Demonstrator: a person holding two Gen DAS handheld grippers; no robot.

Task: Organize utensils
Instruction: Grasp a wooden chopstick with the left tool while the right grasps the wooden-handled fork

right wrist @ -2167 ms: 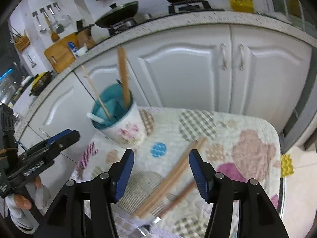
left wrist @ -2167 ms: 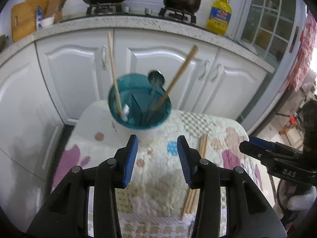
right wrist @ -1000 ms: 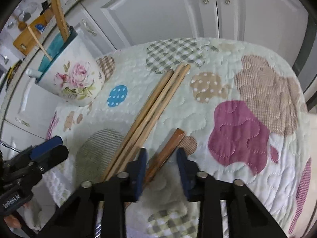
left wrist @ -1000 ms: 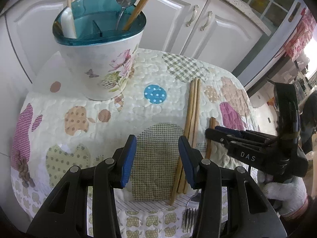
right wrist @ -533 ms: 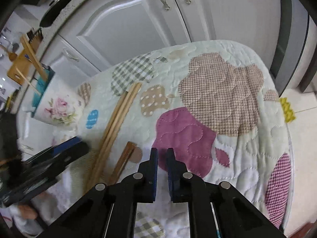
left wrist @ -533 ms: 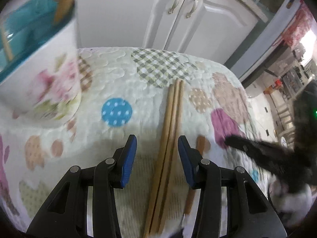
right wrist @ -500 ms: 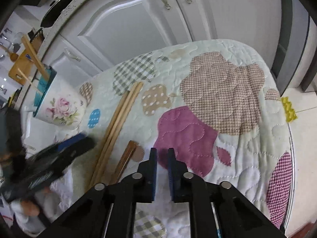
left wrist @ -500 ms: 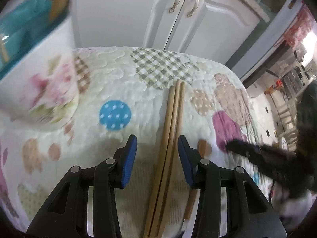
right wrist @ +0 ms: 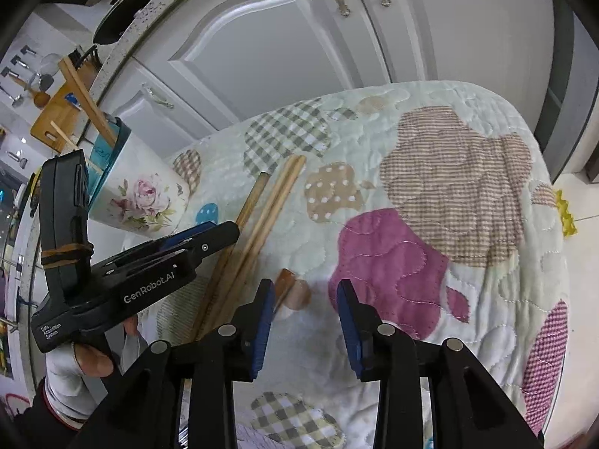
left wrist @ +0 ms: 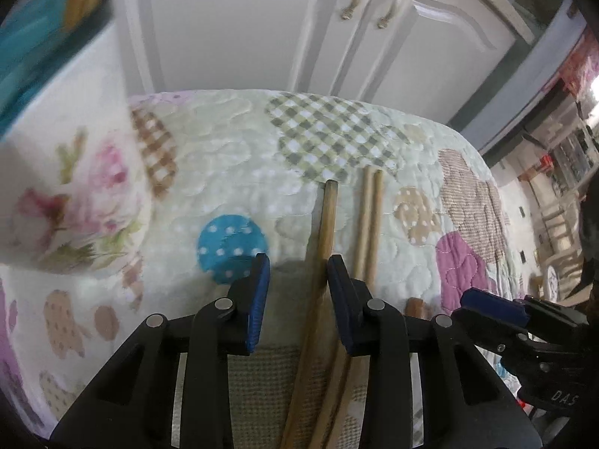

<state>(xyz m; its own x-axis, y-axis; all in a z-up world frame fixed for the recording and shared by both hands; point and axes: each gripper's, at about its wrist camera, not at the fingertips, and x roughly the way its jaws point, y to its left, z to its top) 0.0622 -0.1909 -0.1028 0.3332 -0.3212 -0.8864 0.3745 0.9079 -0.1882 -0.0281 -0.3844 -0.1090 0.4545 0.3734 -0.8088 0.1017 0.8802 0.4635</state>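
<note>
Landmark: the floral holder (right wrist: 140,191), standing at the far left of the quilted cloth (right wrist: 449,172).

Left gripper (left wrist: 297,277): jaws part-open and closing. One thick chopstick (left wrist: 325,224) lies between the pads; the right pad appears to be against it, while the left pad stands clear with a gap. Not yet gripped. This stick sits to the right of the holder, apart from it, with its far end pointing toward the cabinets (left wrist: 243,26).

Two thinner chopsticks (left wrist: 368,217) lie together just right of the thick one, further from the holder, and outside the jaws.

Right gripper (right wrist: 305,299): jaws moderately wide and opening, nothing between them. It hovers over the cloth further right again. A reddish-brown handle tip (right wrist: 284,280) lies just beside its left pad; what it belongs to cannot be told.

Judgement on the step in hand, picking one stick for the holder:
- Centre the thick stick between the pads before closing fully, so it is not pushed sideways into the pair.
- Keep the right pad off the thin pair.
- The grip lies well down the stick's length; expect the free end to swing on lifting.
- The holder already carries sticks (right wrist: 84,101); enter it tip-down and clear of them.
</note>
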